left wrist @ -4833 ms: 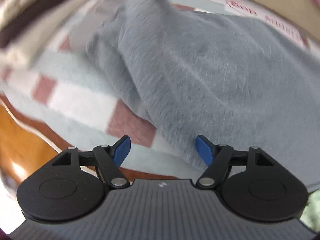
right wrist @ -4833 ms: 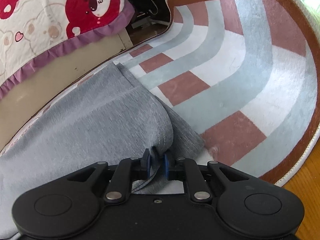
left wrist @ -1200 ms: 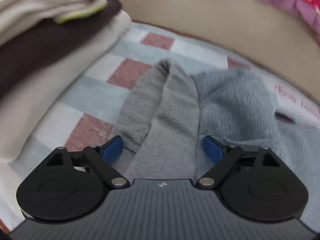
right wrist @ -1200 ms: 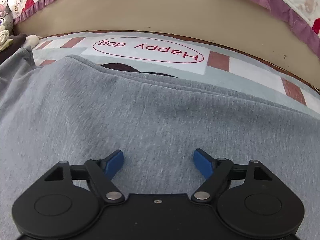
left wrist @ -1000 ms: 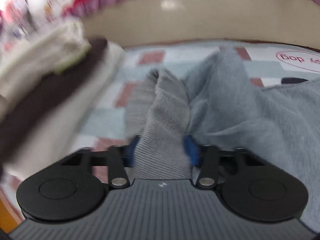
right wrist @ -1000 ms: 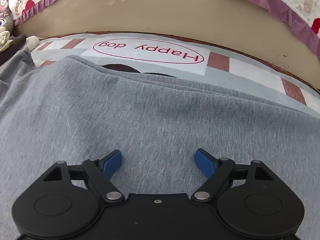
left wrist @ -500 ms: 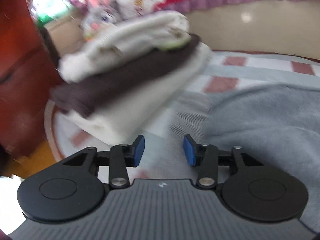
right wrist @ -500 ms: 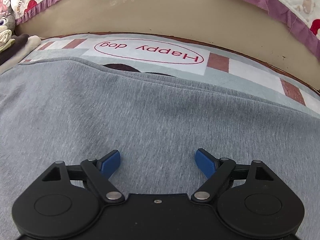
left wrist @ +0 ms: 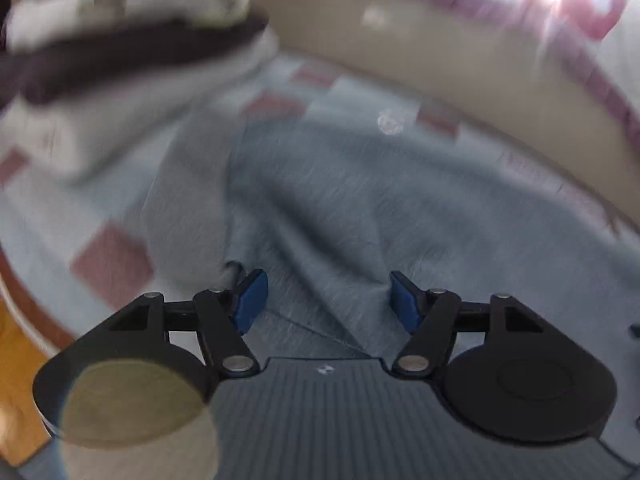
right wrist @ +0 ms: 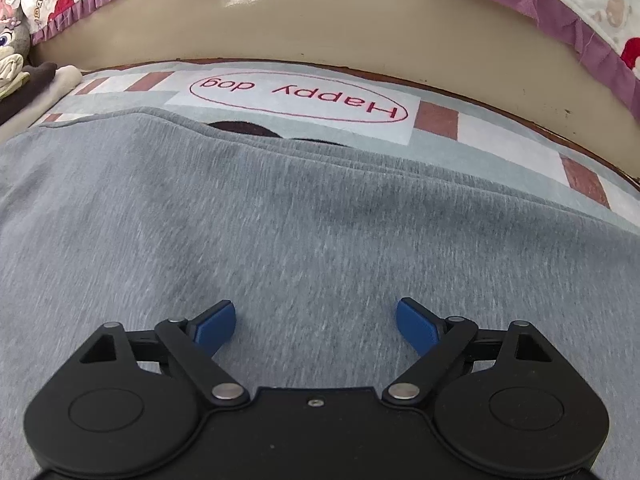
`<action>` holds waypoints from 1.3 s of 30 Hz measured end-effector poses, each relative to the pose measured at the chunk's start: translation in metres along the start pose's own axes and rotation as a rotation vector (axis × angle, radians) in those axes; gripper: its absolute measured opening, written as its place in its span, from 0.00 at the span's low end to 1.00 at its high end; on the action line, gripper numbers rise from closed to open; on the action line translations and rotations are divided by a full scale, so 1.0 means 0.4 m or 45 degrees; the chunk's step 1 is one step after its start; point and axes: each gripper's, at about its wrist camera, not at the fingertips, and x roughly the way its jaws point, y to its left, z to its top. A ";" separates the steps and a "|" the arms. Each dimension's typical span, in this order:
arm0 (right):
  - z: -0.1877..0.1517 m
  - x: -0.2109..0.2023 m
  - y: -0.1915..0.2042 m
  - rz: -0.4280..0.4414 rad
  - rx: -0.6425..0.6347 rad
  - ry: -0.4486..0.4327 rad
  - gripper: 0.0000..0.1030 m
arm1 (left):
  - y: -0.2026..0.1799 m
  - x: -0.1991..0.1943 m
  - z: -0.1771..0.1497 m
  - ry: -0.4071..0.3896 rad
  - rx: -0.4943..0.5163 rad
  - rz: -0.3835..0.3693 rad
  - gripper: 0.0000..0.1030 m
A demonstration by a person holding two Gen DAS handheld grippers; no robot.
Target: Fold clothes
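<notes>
Writing: the rug [right wrist: 480, 136] carries a white panel with "Happy dog" [right wrist: 298, 98] in red script inside a red oval, read upside down from the right wrist view. No other legible text; the left wrist view is blurred and shows only a pink smear where that panel lies.

The grey garment [right wrist: 280, 220] lies spread flat on the rug, covering the near and middle ground in both views. Its far edge stops just short of the lettered panel; a dark patch of the rug print peeks out at that edge.

Right gripper [right wrist: 315, 326]: fingers stand wide apart above the grey cloth, nothing between the pads.

Left gripper [left wrist: 324, 300]: its jaws are opening; the blue pads do not press the cloth, though a ridge of the garment [left wrist: 320, 208] runs between them.

Left view only: a stack of folded clothes [left wrist: 120, 60], white over dark over cream, at the far left on the rug, and wooden floor [left wrist: 16, 344] at the near left. Right view only: the purple-frilled bedspread [right wrist: 560, 4] in clear detail and a soft toy [right wrist: 12, 36] at the far left.
</notes>
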 end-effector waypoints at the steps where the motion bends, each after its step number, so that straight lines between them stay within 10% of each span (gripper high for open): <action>1: 0.000 0.000 0.000 -0.001 0.000 0.001 0.88 | 0.006 0.013 -0.014 0.034 0.011 0.020 0.64; 6: -0.002 0.001 0.002 -0.003 -0.002 0.008 0.93 | -0.050 0.019 -0.035 0.026 0.278 0.182 0.65; 12: -0.002 -0.005 0.008 -0.020 0.008 0.027 0.93 | -0.049 0.037 -0.009 0.075 0.235 0.187 0.66; 16: 0.012 -0.080 0.068 0.082 0.015 0.003 0.73 | -0.023 0.013 -0.003 0.155 0.047 0.199 0.71; 24: -0.049 -0.236 0.437 0.748 -0.463 -0.062 0.64 | -0.023 -0.037 -0.055 0.388 -0.192 -0.474 0.70; 29: -0.113 -0.196 0.545 0.762 -0.683 -0.042 0.59 | -0.061 0.007 -0.067 0.387 -0.251 -0.546 0.68; 34: -0.111 -0.159 0.513 0.736 -0.644 -0.030 0.11 | -0.065 0.028 -0.048 0.340 -0.341 -0.494 0.69; 39: -0.087 -0.149 0.471 0.623 -0.526 -0.080 0.03 | -0.074 -0.002 -0.035 0.318 -0.283 -0.452 0.70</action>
